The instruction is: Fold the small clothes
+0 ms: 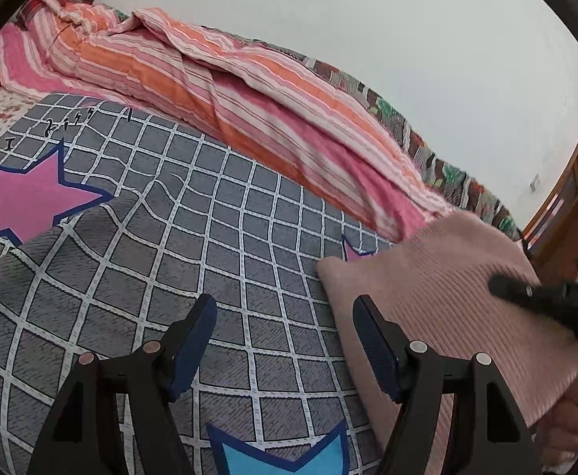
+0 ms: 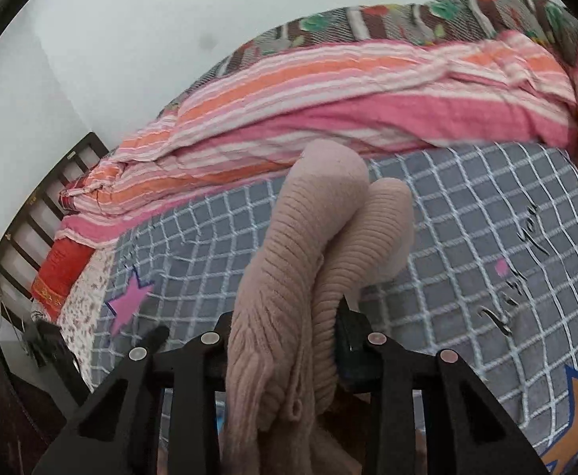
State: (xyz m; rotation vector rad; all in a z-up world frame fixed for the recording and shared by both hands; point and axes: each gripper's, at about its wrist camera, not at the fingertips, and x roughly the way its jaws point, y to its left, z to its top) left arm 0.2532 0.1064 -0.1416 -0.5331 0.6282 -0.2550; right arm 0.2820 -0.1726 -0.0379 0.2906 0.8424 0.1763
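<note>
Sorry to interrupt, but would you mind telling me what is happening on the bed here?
A person is folding a pink ribbed knit garment on a grey checked blanket. The right hand-held gripper is shut on the bunched knit and holds it. The left hand-held gripper is open beside it, gripping nothing. A striped quilt lies behind.
</note>
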